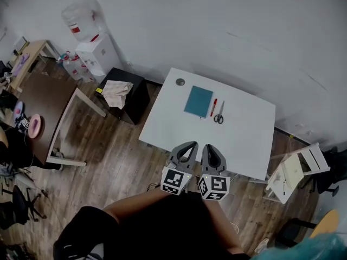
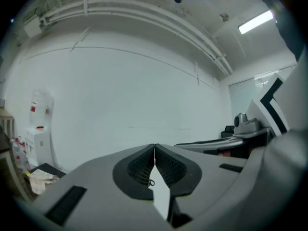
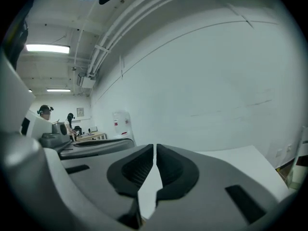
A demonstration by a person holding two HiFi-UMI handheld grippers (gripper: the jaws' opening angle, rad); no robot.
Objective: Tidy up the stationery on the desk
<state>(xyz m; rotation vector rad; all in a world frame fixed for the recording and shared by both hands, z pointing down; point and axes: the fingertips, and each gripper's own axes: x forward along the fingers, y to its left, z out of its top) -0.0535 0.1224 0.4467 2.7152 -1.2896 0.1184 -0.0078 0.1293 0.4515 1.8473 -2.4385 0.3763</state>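
Stationery: a notebook (image 1: 198, 101), a red pen (image 1: 213, 107) and scissors (image 1: 219, 114) are laid in a row toward the far side of the table (image 1: 244, 140). The notebook is leftmost, the pen just beside it, and the scissors just right of the pen.
Table: white, with a round cable port (image 1: 180, 82) set near its far left corner.
Left gripper (image 1: 189, 145): held over the near edge of the table, well apart from the stationery. In its own view (image 2: 154, 150) the jaws are pressed together, with nothing between them.
Right gripper (image 1: 210, 147): held just beside the left one. The jaws (image 3: 154, 150) are brought together but for a hairline slit, and nothing is gripped.
Progress: nothing is held and no holder or tray can be made out. The row looks orderly already, so whether it is the finished layout or the starting one cannot be settled. If tidying is left, all three items are judged untouched.
Surroundings: a water dispenser (image 1: 95, 50) and a black cabinet (image 1: 135, 96) are set against the wall to the left.
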